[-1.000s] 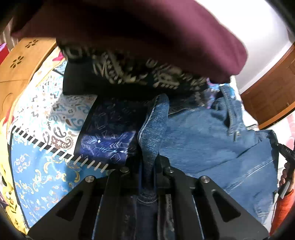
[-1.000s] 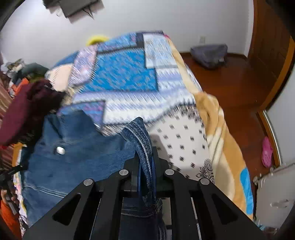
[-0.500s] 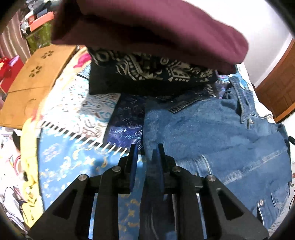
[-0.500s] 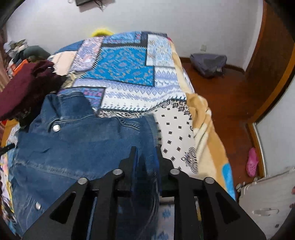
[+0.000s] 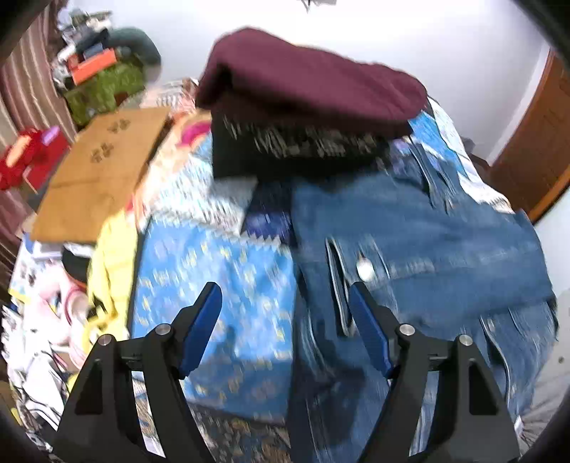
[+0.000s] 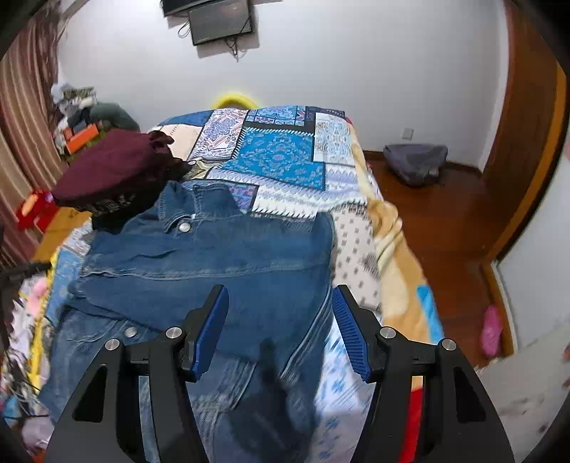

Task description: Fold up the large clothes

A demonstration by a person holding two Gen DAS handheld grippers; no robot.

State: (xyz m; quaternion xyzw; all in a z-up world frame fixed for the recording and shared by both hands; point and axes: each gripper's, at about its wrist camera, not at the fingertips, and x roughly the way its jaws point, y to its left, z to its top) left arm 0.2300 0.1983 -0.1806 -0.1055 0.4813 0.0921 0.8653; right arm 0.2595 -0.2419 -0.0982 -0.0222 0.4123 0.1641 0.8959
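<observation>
Denim jacket (image 6: 213, 263) lies folded on bed (image 6: 356, 235), collar toward far wall | left claw (image 5: 285, 302), right claw (image 6: 279, 302): just released, empty

One denim jacket (image 6: 213, 263) on one patchwork bedspread (image 6: 281, 156). Two folded garments stacked beside it: one maroon (image 6: 114, 171), one black patterned (image 5: 302, 149). Two metal jacket buttons (image 6: 184, 226) visible in the right wrist view. One wall screen (image 6: 221, 21). One grey bag (image 6: 415, 160) on the floor. One pink slipper (image 6: 491, 331). One brown cardboard sheet (image 5: 99, 178).
</observation>
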